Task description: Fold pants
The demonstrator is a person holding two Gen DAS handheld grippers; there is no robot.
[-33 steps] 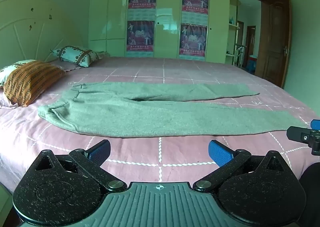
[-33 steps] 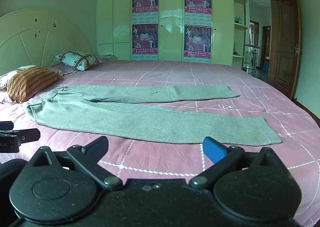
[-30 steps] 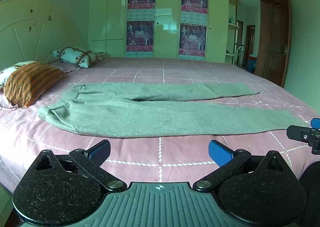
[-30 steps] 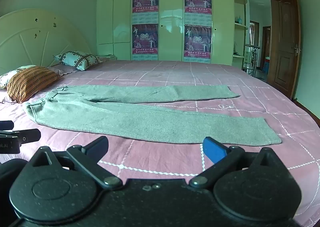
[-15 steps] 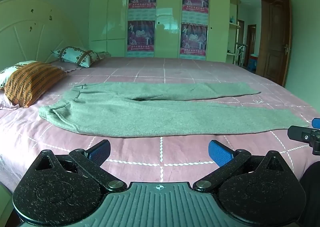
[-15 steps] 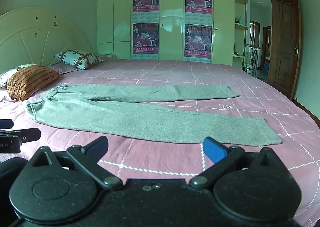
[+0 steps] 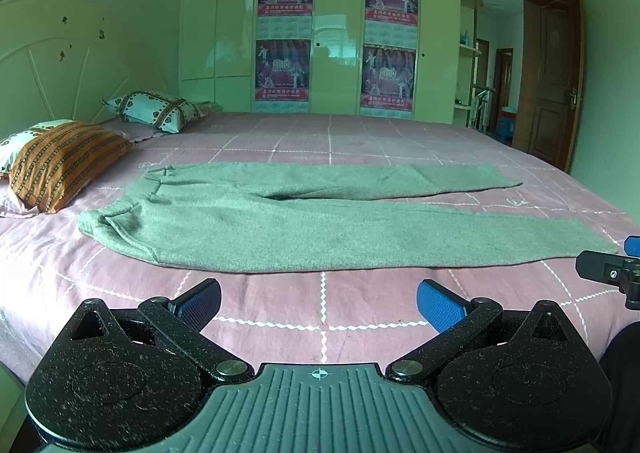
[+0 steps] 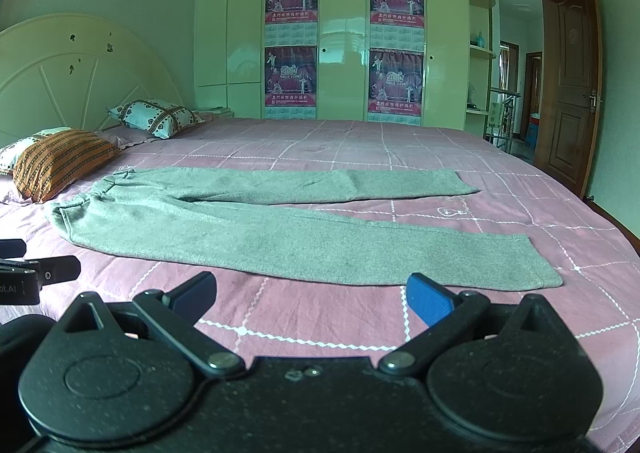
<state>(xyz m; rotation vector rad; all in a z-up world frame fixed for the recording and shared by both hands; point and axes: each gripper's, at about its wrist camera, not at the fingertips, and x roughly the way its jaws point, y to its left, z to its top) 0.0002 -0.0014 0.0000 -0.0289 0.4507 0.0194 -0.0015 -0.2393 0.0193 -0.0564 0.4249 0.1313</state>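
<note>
Nothing is folded yet: the grey sweatpants (image 7: 304, 225) lie flat ahead of the left hand-held gripper (image 7: 319, 303) and right hand-held gripper (image 8: 312, 295), both open and empty.

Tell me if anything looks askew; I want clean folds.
The grey knit pants lie flat on the pink checked bedspread, but their legs splay apart and the waistband is rumpled. Nothing else stands out.

You've got fuzzy matt grey knit pants (image 7: 280, 229) on a soft cotton bedsheet (image 7: 360, 141); wardrobe doors (image 8: 344, 33) are glossy, door (image 8: 572, 85) looks varnished wood.
</note>
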